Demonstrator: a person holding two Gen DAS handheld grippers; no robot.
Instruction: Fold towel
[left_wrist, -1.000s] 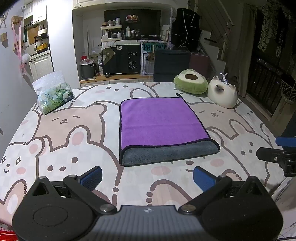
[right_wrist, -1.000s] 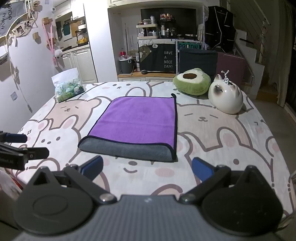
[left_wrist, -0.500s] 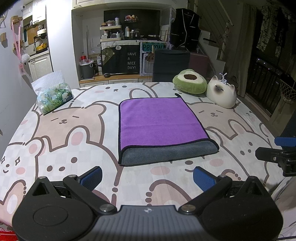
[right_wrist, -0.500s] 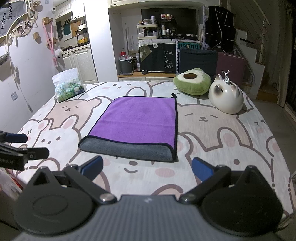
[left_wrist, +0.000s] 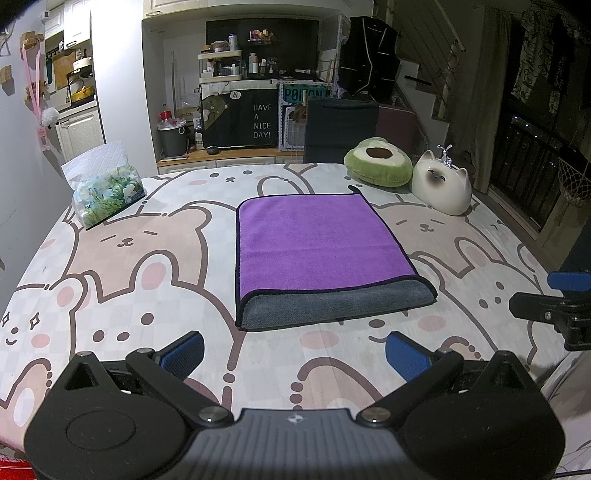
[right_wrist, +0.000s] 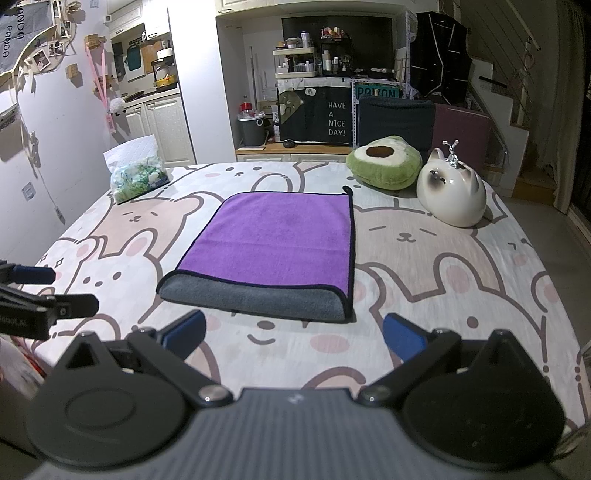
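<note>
Fingers (left_wrist: 184, 352) of the left gripper (left_wrist: 295, 352) are seen spread apart over the tabletop (left_wrist: 122, 280), short of the folded towel (left_wrist: 317, 247); black railings are shown only here. From the right wrist, the right gripper (right_wrist: 293, 338) is likewise held wide; wall photos appear.

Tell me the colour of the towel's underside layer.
Grey, under the purple top of the towel; clearest in the left wrist view.
</note>
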